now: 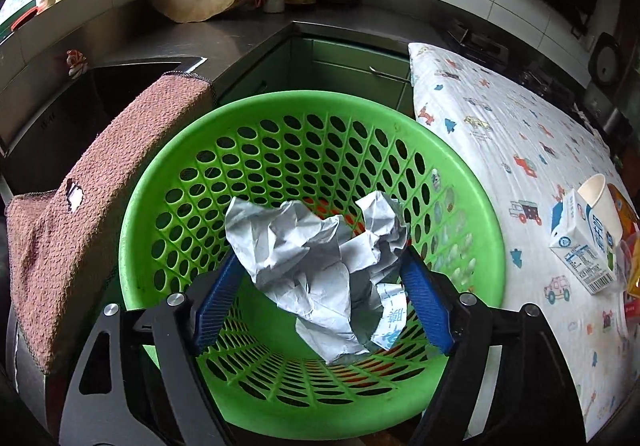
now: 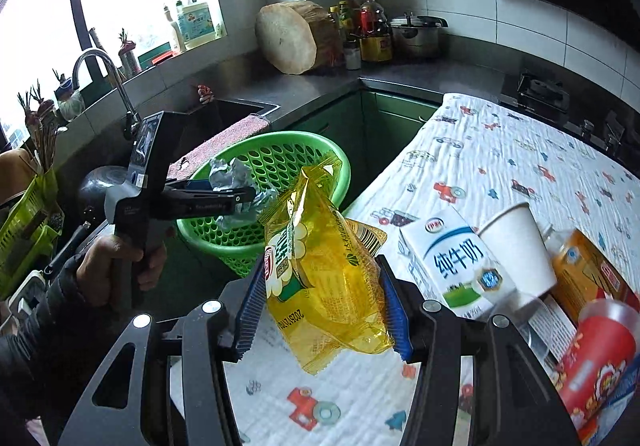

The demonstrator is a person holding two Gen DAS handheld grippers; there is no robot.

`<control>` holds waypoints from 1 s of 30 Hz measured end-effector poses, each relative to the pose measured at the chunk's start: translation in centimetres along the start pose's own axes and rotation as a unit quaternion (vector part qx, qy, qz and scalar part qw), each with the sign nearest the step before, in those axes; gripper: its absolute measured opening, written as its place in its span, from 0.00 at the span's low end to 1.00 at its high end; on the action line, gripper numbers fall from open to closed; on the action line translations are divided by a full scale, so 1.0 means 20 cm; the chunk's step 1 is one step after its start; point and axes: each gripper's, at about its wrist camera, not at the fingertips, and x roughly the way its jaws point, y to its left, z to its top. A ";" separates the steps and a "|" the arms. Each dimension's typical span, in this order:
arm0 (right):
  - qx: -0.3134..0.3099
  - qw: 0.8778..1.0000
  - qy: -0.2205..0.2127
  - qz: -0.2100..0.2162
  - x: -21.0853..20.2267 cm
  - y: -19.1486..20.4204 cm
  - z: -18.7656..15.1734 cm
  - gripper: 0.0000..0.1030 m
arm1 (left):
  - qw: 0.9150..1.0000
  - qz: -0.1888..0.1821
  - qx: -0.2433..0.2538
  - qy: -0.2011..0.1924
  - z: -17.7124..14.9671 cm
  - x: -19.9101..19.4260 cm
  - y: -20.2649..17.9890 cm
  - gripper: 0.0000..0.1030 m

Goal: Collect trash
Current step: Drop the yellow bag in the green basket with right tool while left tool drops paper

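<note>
Left wrist view looks down into a green perforated basket that fills the centre of the frame. The left gripper sits at the bottom centre, its blue-padded jaws pinching a crumpled sheet of white paper, which hangs over the basket's open mouth. A pink knitted cloth drapes over the sink edge at the left of the frame, just beside the basket rim. At the right edge, on a white tablecloth printed with small vehicles, stand a milk carton and a white paper cup touching each other.

Right wrist view shows the right gripper at the bottom centre, its jaws pressed against both sides of a yellow transparent snack bag, held up above the tablecloth. Left of centre, the person's left hand grips the handle of the left gripper, whose jaws clamp the crumpled paper over the green basket. At the right of the frame, the milk carton, the paper cup, an orange box and a red cup lie close together on the cloth. A round wooden chopping block leans in the counter corner at the upper centre.
</note>
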 end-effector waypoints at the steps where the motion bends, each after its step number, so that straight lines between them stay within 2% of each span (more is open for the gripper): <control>1: -0.003 1.000 0.001 0.001 0.03 0.01 0.03 0.50 | 1.000 -0.002 0.000 -0.003 -0.01 0.00 0.02 0.81; 5: -0.010 1.000 0.003 0.006 0.14 0.04 0.14 0.50 | 1.000 0.002 0.001 -0.009 -0.02 -0.01 0.05 0.88; 18: 0.000 0.999 0.027 0.043 0.58 0.19 0.38 0.50 | 0.999 0.010 -0.017 -0.050 -0.11 -0.23 0.18 0.93; 20: 0.009 0.998 0.033 0.052 0.65 0.21 0.40 0.54 | 0.998 0.017 -0.016 -0.055 -0.13 -0.26 0.19 0.93; 22: 0.014 0.998 0.033 0.056 0.69 0.22 0.42 0.76 | 0.998 0.020 -0.020 -0.058 -0.14 -0.28 0.21 0.93; 23: 0.017 0.998 0.028 0.051 0.70 0.23 0.43 0.80 | 0.998 0.018 -0.022 -0.059 -0.15 -0.29 0.22 0.93; 27: 0.021 0.998 0.018 0.058 0.67 0.23 0.44 0.83 | 0.998 0.018 -0.028 -0.059 -0.16 -0.31 0.23 0.94; 30: 0.017 0.999 0.009 0.047 0.59 0.21 0.41 0.84 | 0.998 0.017 -0.027 -0.058 -0.15 -0.31 0.22 0.94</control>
